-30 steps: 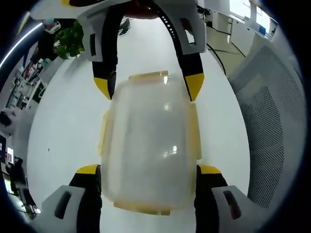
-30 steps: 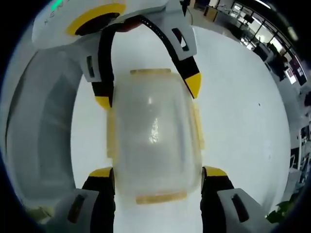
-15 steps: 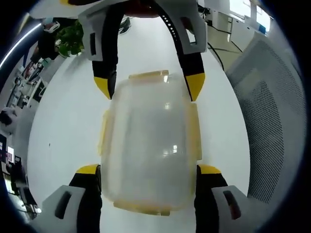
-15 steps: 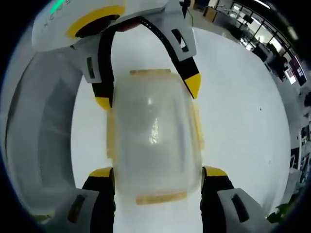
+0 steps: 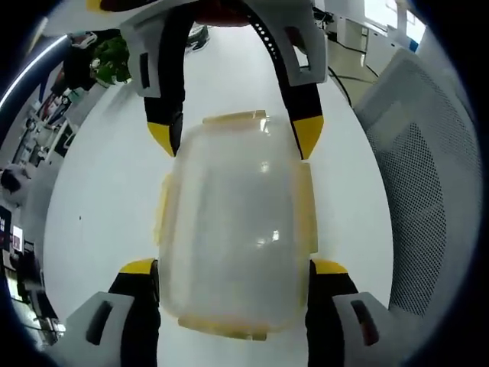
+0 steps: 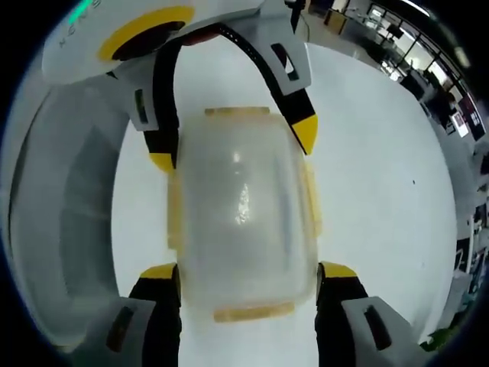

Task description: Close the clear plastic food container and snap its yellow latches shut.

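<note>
The clear plastic container (image 5: 233, 229) with its lid on lies lengthwise between both grippers over a white table (image 5: 99, 199). Pale yellow latches (image 5: 306, 206) line its sides and ends; whether they are snapped down is unclear. My left gripper (image 5: 233, 267) has its yellow-tipped jaws pressed against the near end's two sides. From the far end, my right gripper (image 5: 233, 136) clasps the container the same way. In the right gripper view the container (image 6: 241, 214) sits between the right gripper (image 6: 248, 271) below and the left gripper (image 6: 233, 145) above.
A grey mesh chair back (image 5: 416, 191) stands close on the right of the left gripper view, and shows as a pale curved chair (image 6: 61, 214) on the left of the right gripper view. A green plant (image 5: 111, 61) and office desks lie beyond the table.
</note>
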### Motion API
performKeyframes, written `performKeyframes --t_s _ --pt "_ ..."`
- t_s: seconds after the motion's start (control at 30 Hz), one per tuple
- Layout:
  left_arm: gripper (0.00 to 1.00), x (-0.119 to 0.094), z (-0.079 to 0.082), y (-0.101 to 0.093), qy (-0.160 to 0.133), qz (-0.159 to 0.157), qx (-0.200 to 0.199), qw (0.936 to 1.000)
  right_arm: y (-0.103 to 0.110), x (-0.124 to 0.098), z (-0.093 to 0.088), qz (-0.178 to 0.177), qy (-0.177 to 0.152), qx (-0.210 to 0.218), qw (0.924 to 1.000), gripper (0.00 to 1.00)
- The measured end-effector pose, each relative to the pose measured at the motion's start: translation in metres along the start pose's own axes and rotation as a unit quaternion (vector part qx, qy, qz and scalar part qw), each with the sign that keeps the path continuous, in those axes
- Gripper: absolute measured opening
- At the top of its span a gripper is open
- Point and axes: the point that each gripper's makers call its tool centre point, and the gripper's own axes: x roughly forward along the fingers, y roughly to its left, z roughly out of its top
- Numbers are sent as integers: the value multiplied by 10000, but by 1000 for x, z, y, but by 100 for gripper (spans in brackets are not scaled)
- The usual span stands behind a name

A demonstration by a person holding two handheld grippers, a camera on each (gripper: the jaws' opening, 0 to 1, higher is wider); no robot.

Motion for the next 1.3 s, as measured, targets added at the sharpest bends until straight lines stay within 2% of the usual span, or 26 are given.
performKeyframes --t_s 0.87,1.3 --pt "79 -13 -35 0 133 81 -125 9998 4 11 35 45 77 -131 9999 71" --pt "79 -18 -47 0 178 116 -172 9996 5 15 47 58 108 -174 9998 71"
